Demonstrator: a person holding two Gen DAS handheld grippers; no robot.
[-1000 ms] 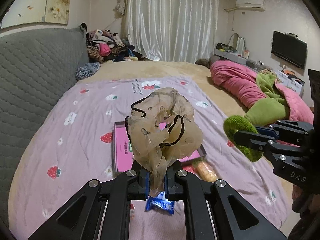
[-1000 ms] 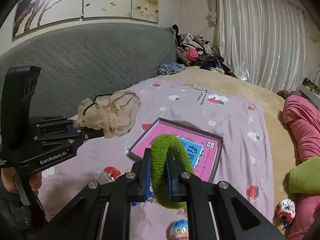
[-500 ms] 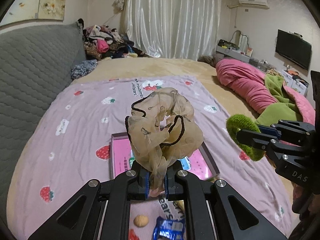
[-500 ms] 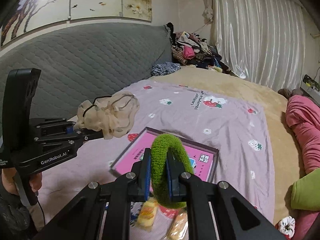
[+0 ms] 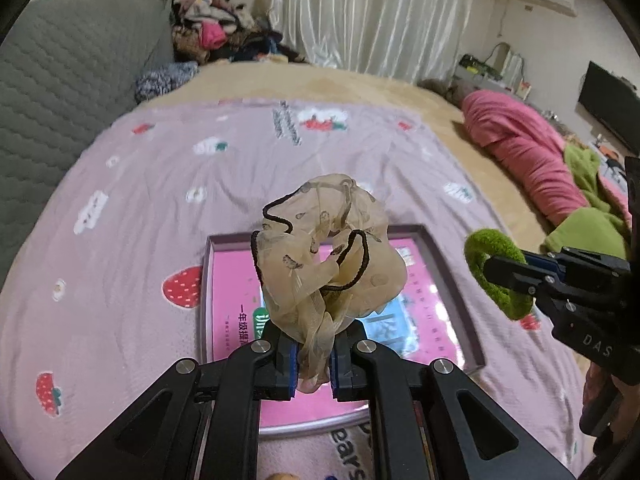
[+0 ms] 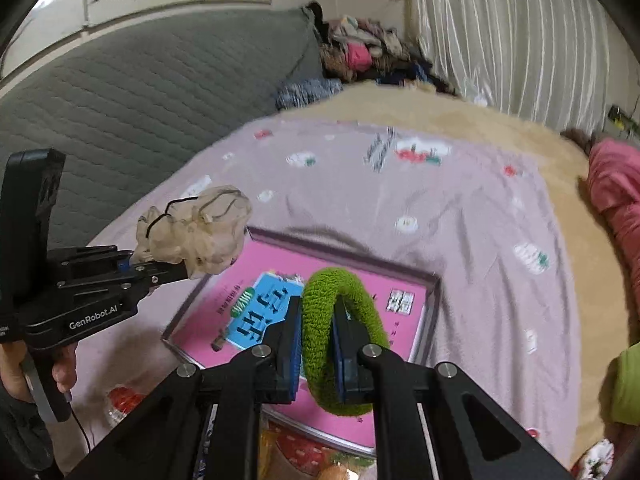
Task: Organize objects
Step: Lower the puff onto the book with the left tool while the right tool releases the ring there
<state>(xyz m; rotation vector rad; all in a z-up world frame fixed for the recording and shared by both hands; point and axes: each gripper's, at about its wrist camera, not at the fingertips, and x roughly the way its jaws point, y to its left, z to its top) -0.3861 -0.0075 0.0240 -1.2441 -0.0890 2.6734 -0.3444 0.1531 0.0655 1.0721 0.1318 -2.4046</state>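
Both grippers have travelled forward and down over the bed since the earlier frames, so the pink tray (image 5: 452, 276), which lay further ahead a second ago, now sits directly beneath their fingers, and the loose snacks that showed near the bottom edge have mostly slipped under the tools.

The left gripper (image 5: 314, 354) has its jaws pressed together on the tail of the beige gauze scrunchie (image 5: 326, 256); the ruffled bulk of it, edged with black cord, stands up above the fingertips and hangs over the near half of the tray. In the right wrist view the same scrunchie (image 6: 196, 236) juts from the left gripper (image 6: 176, 270) above the tray's left corner, with a hand (image 6: 12, 376) wrapped around the handle below.

The right gripper (image 6: 316, 344) pinches the green fuzzy hair tie (image 6: 320, 340) edge-on between its blue pads, the loop rising above and dropping below the fingers, over the middle of the tray (image 6: 432, 292). From the left wrist camera that hair tie (image 5: 496, 276) pokes out of the right gripper (image 5: 500, 276), just beyond the tray's right rim.

The tray rests flat on the lilac strawberry-print blanket (image 5: 132, 208).
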